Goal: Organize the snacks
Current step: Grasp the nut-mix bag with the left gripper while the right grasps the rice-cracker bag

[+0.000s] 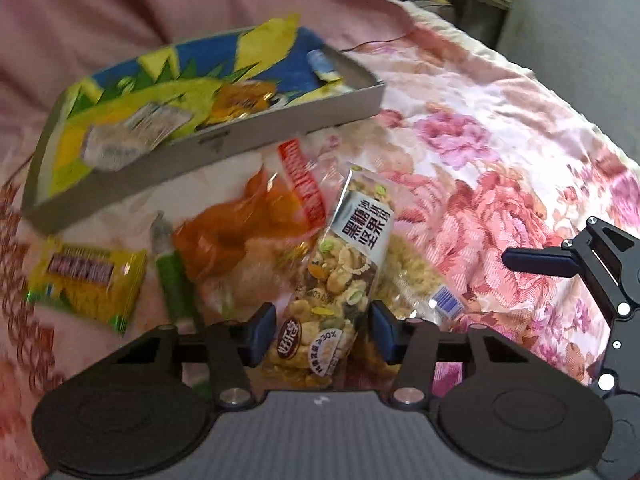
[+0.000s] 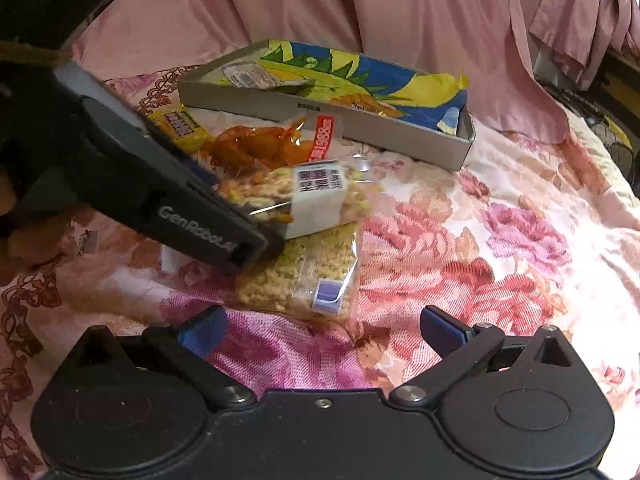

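Clear nut-mix pack (image 1: 340,280) with white label, propped on the snack pile: orange bag (image 1: 240,232), crumbly pack (image 1: 412,280), yellow packet (image 1: 86,280). Grey box (image 1: 248,148) behind, probably holding several blurry wrappers.

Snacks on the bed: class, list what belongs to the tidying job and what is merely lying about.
Part of the job:
- nut bar packet, between the left gripper fingers
- grey box
- yellow packet
- orange bag
- crumbly snack packet
- right gripper, open and empty

Just lying about:
- floral bedspread
- pink sheet
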`<action>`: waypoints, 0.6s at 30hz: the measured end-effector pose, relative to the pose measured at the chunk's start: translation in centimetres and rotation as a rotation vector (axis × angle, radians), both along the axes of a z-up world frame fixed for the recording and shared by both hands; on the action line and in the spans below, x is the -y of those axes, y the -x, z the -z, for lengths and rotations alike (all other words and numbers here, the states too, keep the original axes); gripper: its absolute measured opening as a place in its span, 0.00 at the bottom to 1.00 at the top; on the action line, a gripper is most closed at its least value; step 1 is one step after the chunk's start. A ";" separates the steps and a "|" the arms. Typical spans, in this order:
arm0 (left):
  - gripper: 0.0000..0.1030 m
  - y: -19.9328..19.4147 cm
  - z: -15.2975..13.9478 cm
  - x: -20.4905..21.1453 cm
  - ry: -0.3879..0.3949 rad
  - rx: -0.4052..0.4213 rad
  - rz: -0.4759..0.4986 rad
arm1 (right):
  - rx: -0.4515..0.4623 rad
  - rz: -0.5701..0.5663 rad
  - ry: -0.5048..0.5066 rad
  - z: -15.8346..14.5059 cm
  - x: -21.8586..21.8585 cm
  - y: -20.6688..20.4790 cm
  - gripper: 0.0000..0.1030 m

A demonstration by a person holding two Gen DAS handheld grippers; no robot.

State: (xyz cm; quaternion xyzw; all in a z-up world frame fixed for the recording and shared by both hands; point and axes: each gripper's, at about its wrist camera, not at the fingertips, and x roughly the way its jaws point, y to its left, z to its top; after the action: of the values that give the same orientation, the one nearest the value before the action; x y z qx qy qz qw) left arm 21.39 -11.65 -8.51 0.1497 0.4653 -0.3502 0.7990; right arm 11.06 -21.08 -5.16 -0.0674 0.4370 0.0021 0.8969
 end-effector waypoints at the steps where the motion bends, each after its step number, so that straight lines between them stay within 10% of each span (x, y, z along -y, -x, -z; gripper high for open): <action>1: 0.51 0.0 0.0 -0.3 -0.004 -0.015 -0.023 | 0.007 -0.005 0.005 0.0 -0.1 0.0 0.99; 18: 0.55 0.3 0.4 -6.1 -0.050 -0.182 -0.462 | 0.037 -0.048 0.030 0.5 -0.3 -0.1 0.99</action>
State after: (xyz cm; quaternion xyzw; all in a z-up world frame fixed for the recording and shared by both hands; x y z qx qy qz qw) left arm 21.11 -5.57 -8.92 0.0270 0.5657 -0.1587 0.8088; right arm 11.19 -20.81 -5.66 -0.0913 0.4188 0.0160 0.9033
